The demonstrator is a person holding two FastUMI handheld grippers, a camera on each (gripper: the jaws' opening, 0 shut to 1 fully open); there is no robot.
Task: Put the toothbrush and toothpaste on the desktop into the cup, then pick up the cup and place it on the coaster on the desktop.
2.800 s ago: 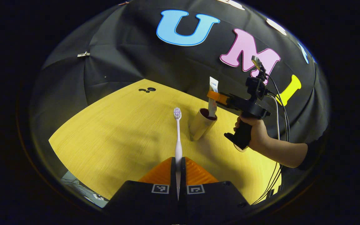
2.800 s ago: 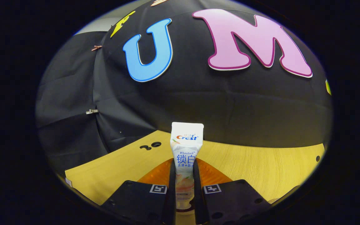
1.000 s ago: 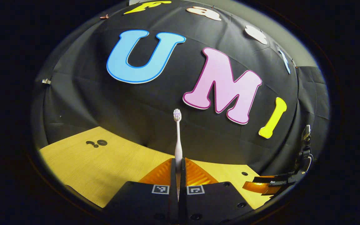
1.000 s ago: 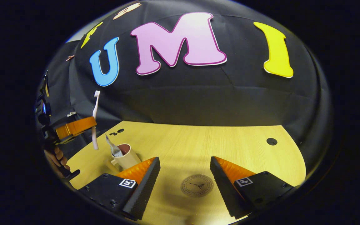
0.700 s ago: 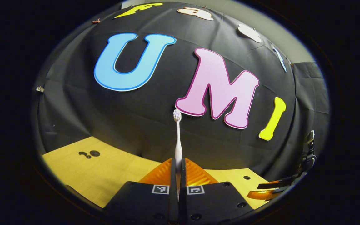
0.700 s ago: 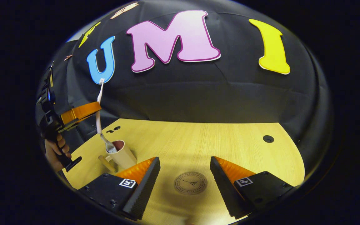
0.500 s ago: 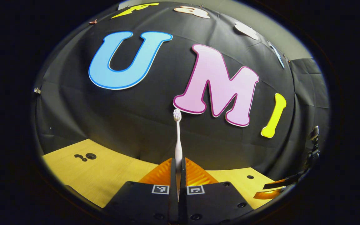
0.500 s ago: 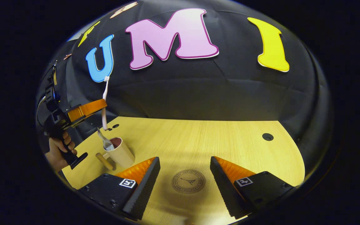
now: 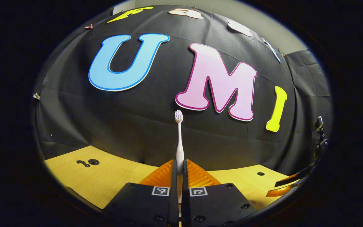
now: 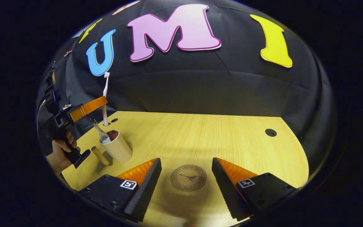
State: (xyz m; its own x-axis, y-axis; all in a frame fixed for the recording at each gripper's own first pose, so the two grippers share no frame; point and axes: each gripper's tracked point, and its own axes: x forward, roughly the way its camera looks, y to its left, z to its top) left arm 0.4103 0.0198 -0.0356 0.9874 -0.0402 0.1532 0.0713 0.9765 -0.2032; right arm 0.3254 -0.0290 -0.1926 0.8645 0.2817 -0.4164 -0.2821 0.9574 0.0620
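Left tongs [image 9: 178, 176] clamp the light, stiff toothbrush [image 9: 179, 138] by its handle, centre frame; right tongs [image 10: 186, 179] gape empty.

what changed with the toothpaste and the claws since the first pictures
The right claw let go of the toothpaste, now in the cup, and moved over the coaster, open. The left claw stays shut on the toothbrush, now above the cup.
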